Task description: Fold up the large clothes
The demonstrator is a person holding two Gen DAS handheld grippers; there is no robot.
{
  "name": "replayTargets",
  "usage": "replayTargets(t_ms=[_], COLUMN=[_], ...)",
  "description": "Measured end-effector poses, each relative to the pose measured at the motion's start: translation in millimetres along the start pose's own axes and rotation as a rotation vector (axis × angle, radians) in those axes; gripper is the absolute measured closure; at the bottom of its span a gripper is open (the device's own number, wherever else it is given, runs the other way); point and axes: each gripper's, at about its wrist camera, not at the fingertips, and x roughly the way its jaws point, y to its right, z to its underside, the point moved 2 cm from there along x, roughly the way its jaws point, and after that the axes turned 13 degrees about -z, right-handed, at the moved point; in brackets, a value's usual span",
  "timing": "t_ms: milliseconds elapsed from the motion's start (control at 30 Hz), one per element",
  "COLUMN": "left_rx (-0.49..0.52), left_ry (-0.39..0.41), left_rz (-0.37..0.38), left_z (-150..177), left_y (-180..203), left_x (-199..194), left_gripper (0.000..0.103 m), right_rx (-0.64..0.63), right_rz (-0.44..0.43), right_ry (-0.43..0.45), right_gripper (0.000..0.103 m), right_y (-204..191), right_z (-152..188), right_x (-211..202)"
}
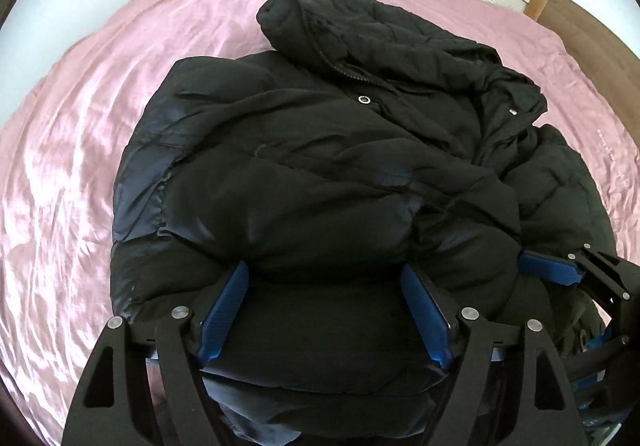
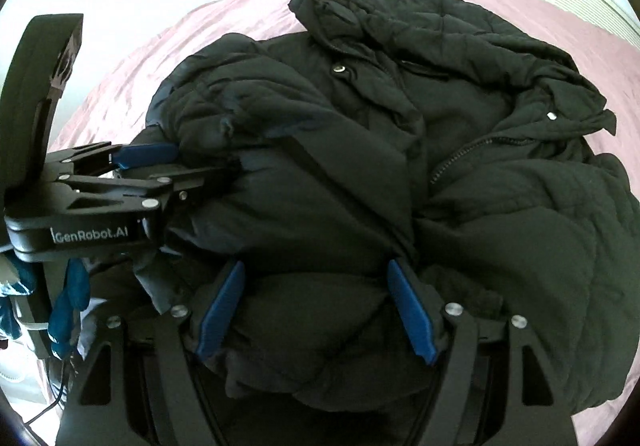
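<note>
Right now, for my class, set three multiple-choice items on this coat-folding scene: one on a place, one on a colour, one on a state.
1. Where does the black puffer coat lie?
A. On a wooden floor
B. On a pink bedsheet
C. On a hanger

2. What colour are the gripper finger pads?
A. Blue
B. Red
C. Yellow

3. How do the left gripper and right gripper stand?
A. Both shut flat with nothing between
B. Both off the coat, over bare sheet
C. Both spread wide around a thick bunch of coat at its near edge

Answers:
1 B: pink sheet shows all round the coat in both views.
2 A: the pads on both grippers are blue.
3 C: padded fabric bulges between each pair of fingers, which stand far apart.
</note>
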Motion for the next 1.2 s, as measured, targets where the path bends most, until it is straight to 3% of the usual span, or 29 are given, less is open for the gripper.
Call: replayTargets(t_ms=[233, 533, 900, 1200], left_rx=[0.013, 0.03, 0.056, 0.004], left_ry=[0.052, 0.113, 0.057, -0.001], left_rz=[-0.058, -0.048, -0.069, -0.028], left_z=[-2, -8, -1, -12], left_y=[-1, 10, 29, 14], left_x=[-25, -49, -17, -29], left_gripper=[0.025, 0.023, 0.021, 0.019], right_rx=[-0.029, 0.044, 0.127, 0.101], right_rz=[0.024, 0.036, 0.038, 0.0], right_ry=[0.02, 0.091, 0.04, 0.064], right_gripper=[0.03, 0.03, 0.03, 0.03], right_y=[-17, -12, 23, 21], right_z=[-3, 5, 21, 14], right_x=[-21, -65, -34, -61])
